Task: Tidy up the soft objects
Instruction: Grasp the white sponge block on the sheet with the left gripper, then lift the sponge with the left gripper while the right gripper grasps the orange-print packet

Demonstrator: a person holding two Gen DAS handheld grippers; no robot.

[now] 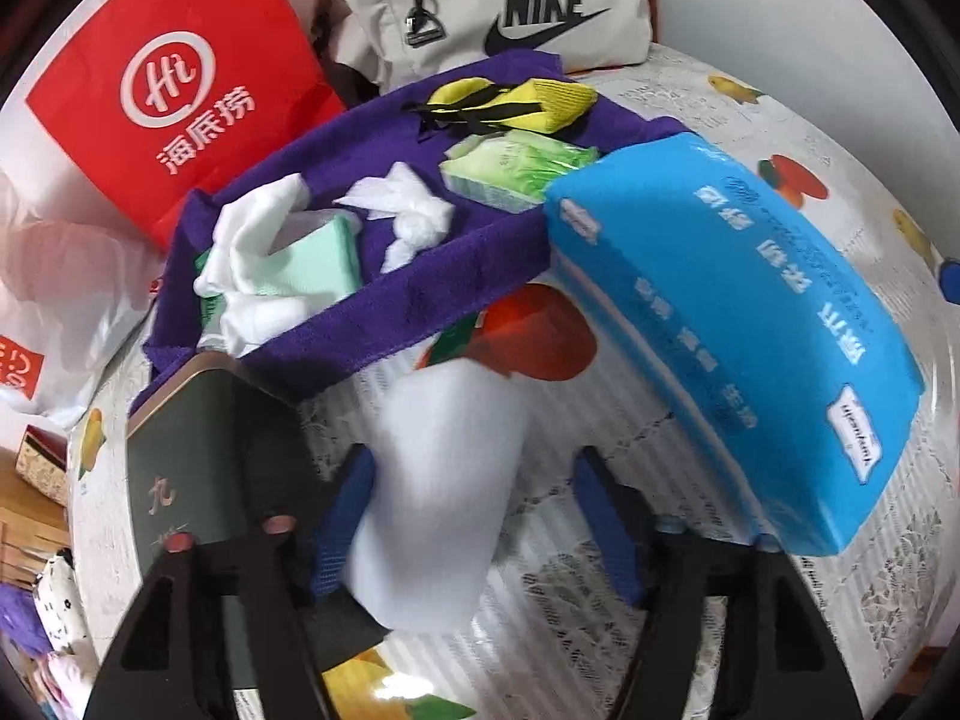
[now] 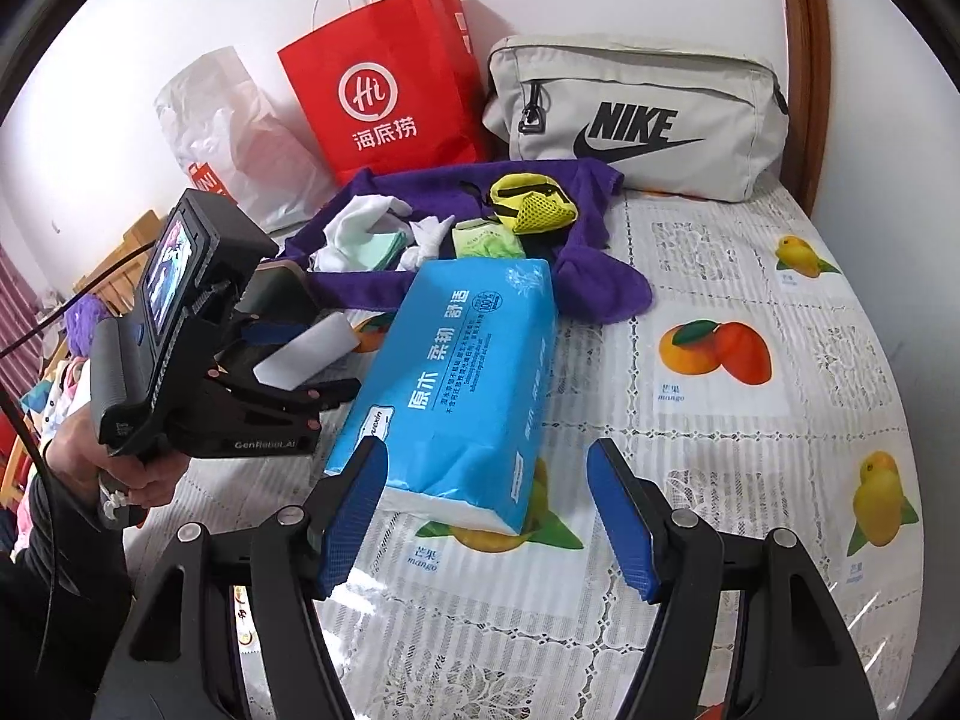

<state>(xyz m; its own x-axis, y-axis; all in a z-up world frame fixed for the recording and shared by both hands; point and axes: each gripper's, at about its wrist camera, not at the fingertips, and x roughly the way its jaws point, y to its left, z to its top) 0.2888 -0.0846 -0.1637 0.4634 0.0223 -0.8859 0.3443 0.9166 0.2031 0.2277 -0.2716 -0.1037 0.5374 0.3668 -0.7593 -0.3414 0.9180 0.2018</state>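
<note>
White foam block (image 1: 432,498) — lying between the left gripper (image 1: 474,528) fingers, above the bench's fruit-print tablecloth (image 2: 750,276); whether the blue pads grip it cannot be told. Beside it lies the blue tissue pack (image 2: 456,384), its near end between the wide-open, empty fingers of the right gripper (image 2: 487,516). Beyond — a purple towel (image 2: 600,288) carrying a yellow pouch (image 2: 534,204), green packet (image 2: 486,240) and white cloths (image 2: 360,228); a red bag (image 2: 384,102) and grey bag (image 2: 636,114) stand behind.
</note>
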